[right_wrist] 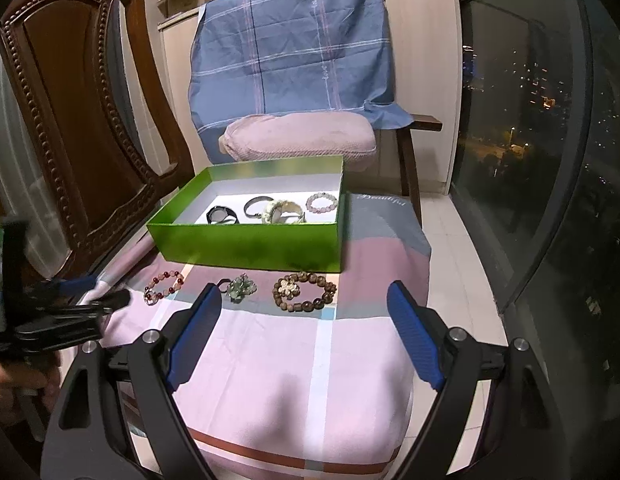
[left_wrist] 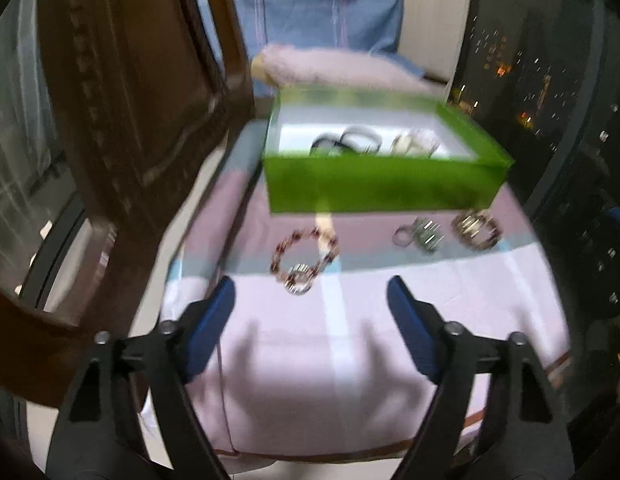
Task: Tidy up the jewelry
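An open green box point(right_wrist: 246, 248) stands at the back of a pink striped cloth point(right_wrist: 294, 360); inside lie a black band point(right_wrist: 222, 214), bangles point(right_wrist: 282, 210) and a pale bead bracelet point(right_wrist: 321, 200). In front of the box are a red-and-pink bead bracelet point(left_wrist: 282, 249) point(right_wrist: 172, 289), a green crystal piece point(left_wrist: 419, 234) point(right_wrist: 238, 286) and a brown bead bracelet point(left_wrist: 475, 230) point(right_wrist: 288, 287). My left gripper point(left_wrist: 310, 288) point(right_wrist: 98, 290) is open, its tips just short of the red bracelet and touching nothing. The right gripper point(right_wrist: 304, 290) hangs open above the cloth, nearer than the brown bracelet.
A carved wooden chair back point(right_wrist: 82, 120) rises close on the left. Behind the box a chair holds a pink cushion point(right_wrist: 298, 140) and a blue plaid cloth point(right_wrist: 294, 52). A dark window point(right_wrist: 529, 140) runs along the right; the cloth drops off at the right and near edges.
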The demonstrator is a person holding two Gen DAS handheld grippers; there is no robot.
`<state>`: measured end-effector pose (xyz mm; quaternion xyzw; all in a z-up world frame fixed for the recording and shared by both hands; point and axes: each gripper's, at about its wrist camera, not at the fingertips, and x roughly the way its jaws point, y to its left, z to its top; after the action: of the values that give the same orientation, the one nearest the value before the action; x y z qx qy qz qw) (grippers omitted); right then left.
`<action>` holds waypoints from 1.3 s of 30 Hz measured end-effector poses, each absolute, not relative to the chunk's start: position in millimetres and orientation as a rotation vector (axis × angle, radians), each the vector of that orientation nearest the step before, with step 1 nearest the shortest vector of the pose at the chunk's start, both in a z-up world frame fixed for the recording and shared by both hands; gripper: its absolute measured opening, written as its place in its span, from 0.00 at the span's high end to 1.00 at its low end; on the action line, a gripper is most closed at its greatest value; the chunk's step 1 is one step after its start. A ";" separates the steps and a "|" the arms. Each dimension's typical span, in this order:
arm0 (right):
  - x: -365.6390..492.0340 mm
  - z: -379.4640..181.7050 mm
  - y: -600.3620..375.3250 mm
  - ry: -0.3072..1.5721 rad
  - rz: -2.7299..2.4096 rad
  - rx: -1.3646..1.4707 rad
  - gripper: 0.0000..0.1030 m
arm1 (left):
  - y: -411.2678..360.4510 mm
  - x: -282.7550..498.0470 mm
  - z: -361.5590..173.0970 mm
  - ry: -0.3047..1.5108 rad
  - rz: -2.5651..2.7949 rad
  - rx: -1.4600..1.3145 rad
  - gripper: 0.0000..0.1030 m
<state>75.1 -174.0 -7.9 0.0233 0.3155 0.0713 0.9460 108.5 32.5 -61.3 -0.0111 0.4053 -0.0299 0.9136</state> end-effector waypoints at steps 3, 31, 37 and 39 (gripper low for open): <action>76.3 -9.7 -171.0 0.652 0.154 0.040 0.19 | 36.2 119.9 -77.4 0.877 -0.055 -0.035 0.33; 88.2 -26.3 -156.1 0.701 0.179 0.015 0.20 | 37.7 130.4 -76.3 0.858 -0.091 -0.067 0.80; 103.8 -43.5 -138.2 0.742 0.192 -0.022 0.19 | 31.2 95.7 -35.9 0.692 -0.138 -0.006 0.80; 113.1 -48.6 -128.7 0.753 0.206 -0.030 0.19 | 31.7 93.9 -30.4 0.679 -0.140 -0.001 0.80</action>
<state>113.1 -128.7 -48.6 -0.0148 0.3669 0.1005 0.9247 93.9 31.7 -30.4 -0.0006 0.3326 -0.0684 0.9406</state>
